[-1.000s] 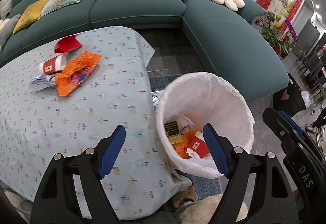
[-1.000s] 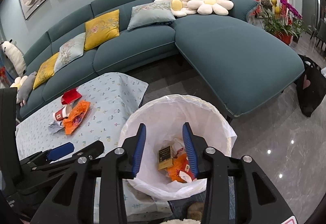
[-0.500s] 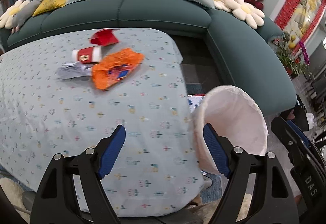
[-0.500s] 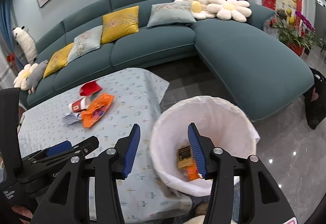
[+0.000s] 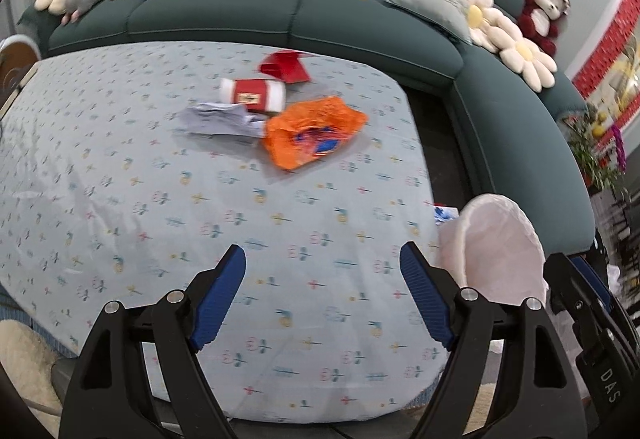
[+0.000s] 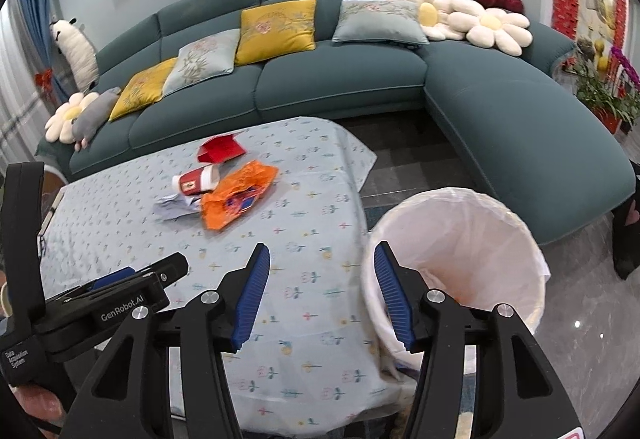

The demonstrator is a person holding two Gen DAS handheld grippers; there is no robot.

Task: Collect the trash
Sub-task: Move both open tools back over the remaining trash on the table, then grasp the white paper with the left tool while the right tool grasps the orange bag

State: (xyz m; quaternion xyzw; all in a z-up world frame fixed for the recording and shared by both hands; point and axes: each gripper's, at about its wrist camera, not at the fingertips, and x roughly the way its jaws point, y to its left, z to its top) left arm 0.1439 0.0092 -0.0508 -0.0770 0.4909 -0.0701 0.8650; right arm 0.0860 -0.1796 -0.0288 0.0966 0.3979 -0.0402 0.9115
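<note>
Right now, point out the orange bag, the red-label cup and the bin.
orange bag (image 5: pixel 312 131), left wrist view, middle of the crumpled plastic.
red-label cup (image 6: pixel 196 180), right wrist view, on its red label.
bin (image 6: pixel 456 235), right wrist view, inner wall of the white liner.

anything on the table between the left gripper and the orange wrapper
No: in the left wrist view only bare patterned tablecloth lies between the open left gripper and the orange wrapper.

Light-blue flower-print cloth table (image 5: pixel 120 167): matt. Crinkled orange plastic wrapper (image 5: pixel 312 131): glossy. Thin white plastic bin liner (image 6: pixel 460 231): translucent. Grey stone floor (image 6: pixel 592 311): polished, reflective.
</note>
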